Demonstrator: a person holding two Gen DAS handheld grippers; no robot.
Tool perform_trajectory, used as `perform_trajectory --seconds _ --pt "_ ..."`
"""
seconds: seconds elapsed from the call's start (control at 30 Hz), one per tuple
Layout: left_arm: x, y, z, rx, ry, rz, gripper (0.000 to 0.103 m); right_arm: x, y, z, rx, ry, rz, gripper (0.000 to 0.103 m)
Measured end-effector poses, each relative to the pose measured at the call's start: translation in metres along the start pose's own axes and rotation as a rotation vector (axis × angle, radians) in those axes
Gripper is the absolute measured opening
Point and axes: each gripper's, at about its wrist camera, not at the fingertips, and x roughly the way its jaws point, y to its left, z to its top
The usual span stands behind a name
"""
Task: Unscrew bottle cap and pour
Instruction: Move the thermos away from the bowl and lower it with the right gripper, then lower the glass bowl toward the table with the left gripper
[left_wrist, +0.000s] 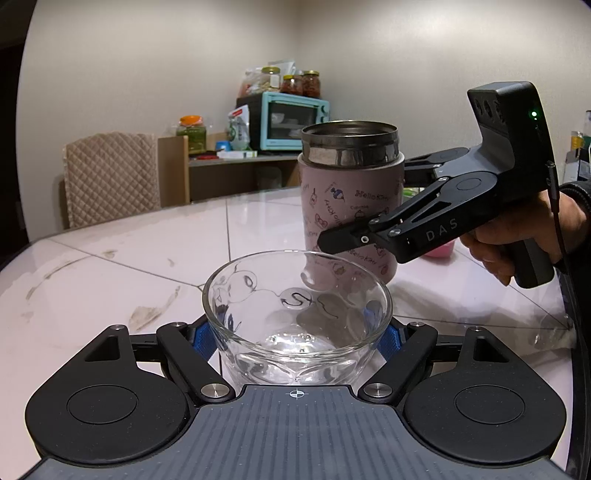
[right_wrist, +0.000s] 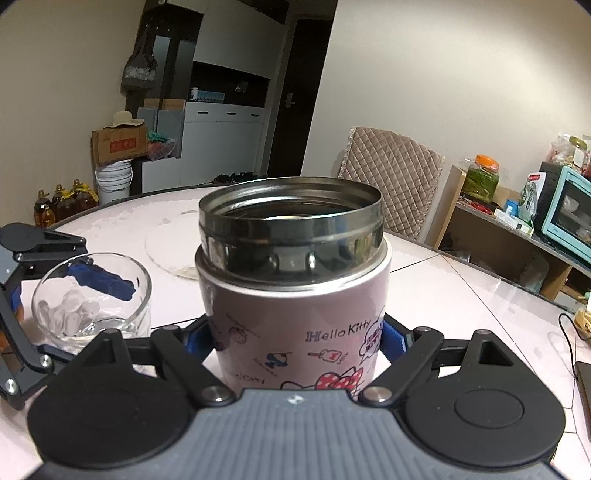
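Pale walls (left_wrist: 147, 55) enclose the room. A white tiled tabletop (left_wrist: 129, 266) meets a quilted chair (left_wrist: 110, 177), with a teal oven (left_wrist: 295, 120) on a wooden shelf (left_wrist: 221, 173) and a dark doorway (right_wrist: 295, 92) beyond.

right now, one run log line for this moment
cap: off | right gripper: shut on bottle, upright | left gripper: shut on glass bowl | pour: not started

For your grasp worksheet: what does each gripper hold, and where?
Left gripper clasps the glass bowl by its lower sides; right gripper grips the Hello Kitty flask around its body.
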Motion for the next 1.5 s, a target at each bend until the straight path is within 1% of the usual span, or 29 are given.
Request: perform_trajectory --seconds 0.6,1.03,1.3,1.5 --pt "0.000 0.000 0.000 0.000 0.000 0.000 0.085 0.013 -0.018 -0.010 0.137 0.014 0.006 0.088" --pt "0.000 0.000 0.000 0.001 0.000 0.002 0.085 0.017 -0.022 -0.020 0.197 0.029 -0.005 0.088" --pt "-0.001 -0.004 0.000 -0.015 0.001 0.021 0.085 0.017 -0.024 -0.023 0.222 0.030 -0.007 0.088" --pt "-0.001 -0.008 0.002 -0.041 0.003 0.055 0.085 0.017 -0.024 -0.027 0.234 0.028 -0.007 0.088"
